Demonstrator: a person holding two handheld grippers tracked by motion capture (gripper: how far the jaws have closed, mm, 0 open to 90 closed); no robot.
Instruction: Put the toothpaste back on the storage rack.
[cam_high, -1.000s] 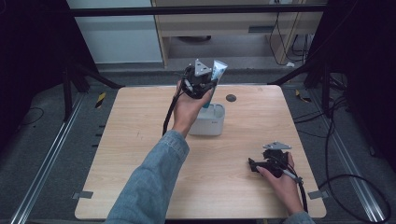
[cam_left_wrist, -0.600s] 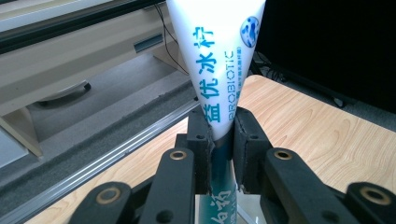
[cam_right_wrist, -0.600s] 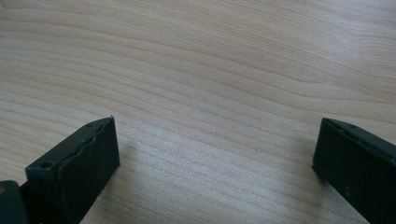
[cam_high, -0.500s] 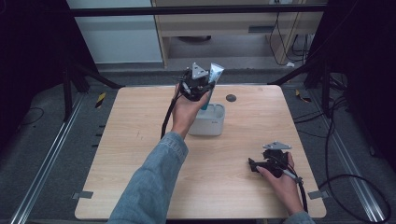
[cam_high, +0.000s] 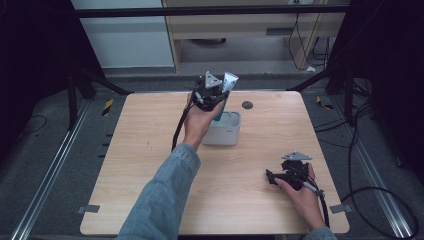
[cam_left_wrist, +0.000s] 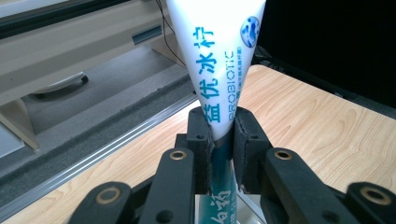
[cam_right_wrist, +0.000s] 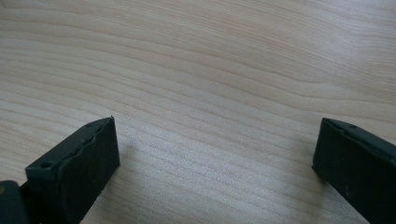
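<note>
Clearly "PROBIOTIC" on the white toothpaste tube (cam_left_wrist: 219, 70) between left gripper (cam_left_wrist: 223, 140) fingers (cam_left_wrist: 201, 140).

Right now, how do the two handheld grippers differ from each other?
The left gripper is shut on a white toothpaste tube, while the right gripper stands open with nothing between its jaws. The left gripper is raised above the white holder; the right gripper lies low at the wooden table, nearer the person. Both have black jaws and a trailing cable.
</note>
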